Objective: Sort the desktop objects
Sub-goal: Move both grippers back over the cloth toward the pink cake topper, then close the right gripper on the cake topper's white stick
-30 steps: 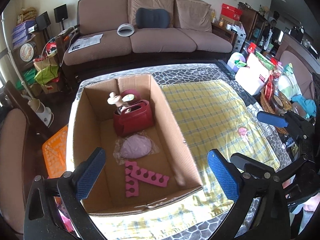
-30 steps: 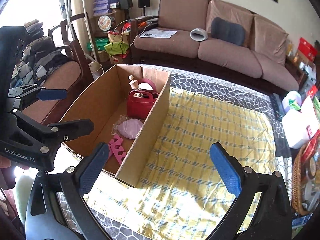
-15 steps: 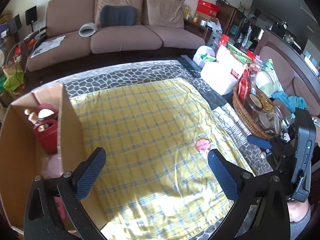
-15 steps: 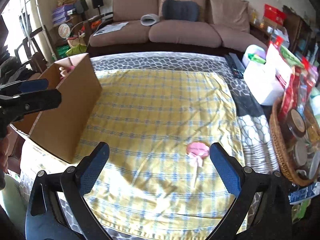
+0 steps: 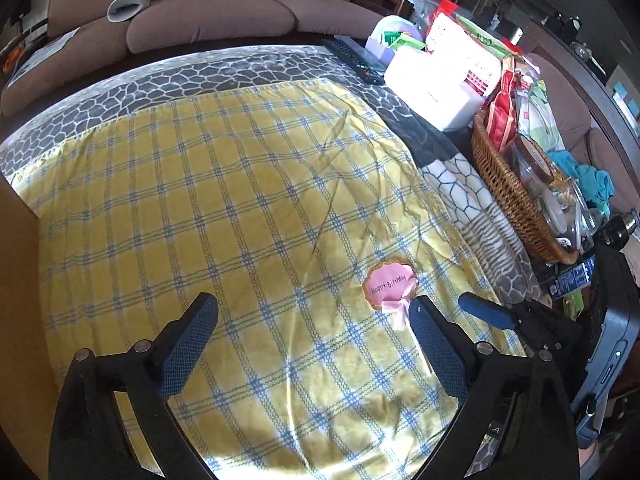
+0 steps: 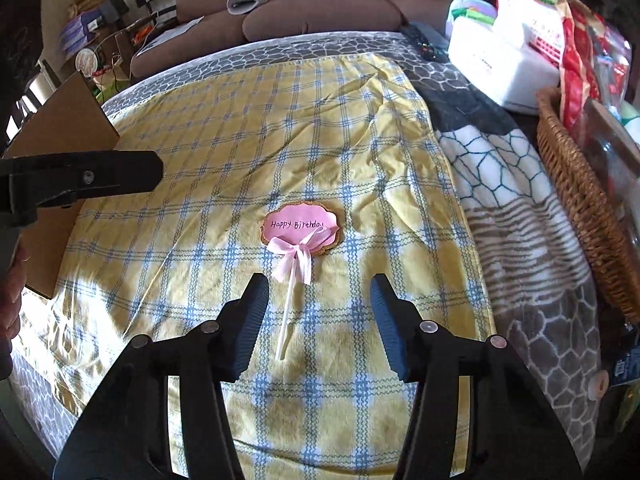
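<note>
Both tools have swung from the cardboard box [image 6: 60, 128] to the birthday cake topper [image 6: 300, 232] near the counter's right edge, right tool [image 6: 316, 320] closing empty around its stick, left tool [image 5: 312, 344] wide, closing slightly.

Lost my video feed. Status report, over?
Right hand-held gripper closing, stick between jaws, untouched. Left hand-held gripper closing, empty. Birthday topper flat on yellow cloth. Nothing blocking.

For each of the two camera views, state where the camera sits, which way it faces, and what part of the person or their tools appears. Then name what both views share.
Left wrist: rides the left tool, looking down over the yellow checked cloth; the right tool shows at right.
Right wrist: rides the right tool, jaws closing, facing the pink Happy Birthday topper; the left tool and a hand show at left.
Shared: cloth, topper, wicker basket, sofa.
</note>
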Demonstrator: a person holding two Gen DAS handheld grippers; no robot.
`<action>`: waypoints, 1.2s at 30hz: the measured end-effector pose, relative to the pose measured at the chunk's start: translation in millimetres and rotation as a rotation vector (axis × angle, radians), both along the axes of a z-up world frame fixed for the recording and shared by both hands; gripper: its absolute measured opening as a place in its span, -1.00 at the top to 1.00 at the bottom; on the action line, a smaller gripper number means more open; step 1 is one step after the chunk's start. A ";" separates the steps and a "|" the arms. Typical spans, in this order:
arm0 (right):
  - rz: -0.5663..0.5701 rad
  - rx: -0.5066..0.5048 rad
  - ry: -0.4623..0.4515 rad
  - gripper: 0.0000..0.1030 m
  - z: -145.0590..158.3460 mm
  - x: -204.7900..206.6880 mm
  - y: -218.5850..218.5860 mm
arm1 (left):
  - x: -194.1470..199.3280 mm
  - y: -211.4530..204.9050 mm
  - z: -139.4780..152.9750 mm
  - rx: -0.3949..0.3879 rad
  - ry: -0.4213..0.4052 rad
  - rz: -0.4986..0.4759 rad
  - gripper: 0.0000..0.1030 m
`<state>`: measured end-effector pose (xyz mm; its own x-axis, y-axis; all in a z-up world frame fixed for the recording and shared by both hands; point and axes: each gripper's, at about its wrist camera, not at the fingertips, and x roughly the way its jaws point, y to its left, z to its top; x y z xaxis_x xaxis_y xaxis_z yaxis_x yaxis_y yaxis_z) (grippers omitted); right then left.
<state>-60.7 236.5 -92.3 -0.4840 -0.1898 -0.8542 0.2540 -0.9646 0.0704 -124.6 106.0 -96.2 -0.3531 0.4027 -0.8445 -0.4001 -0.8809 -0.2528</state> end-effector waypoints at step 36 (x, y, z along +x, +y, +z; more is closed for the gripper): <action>-0.069 -0.354 -0.023 0.76 -2.9 -33.0 25.3 | 58.3 57.8 -32.7 -0.021 0.016 -0.195 -0.88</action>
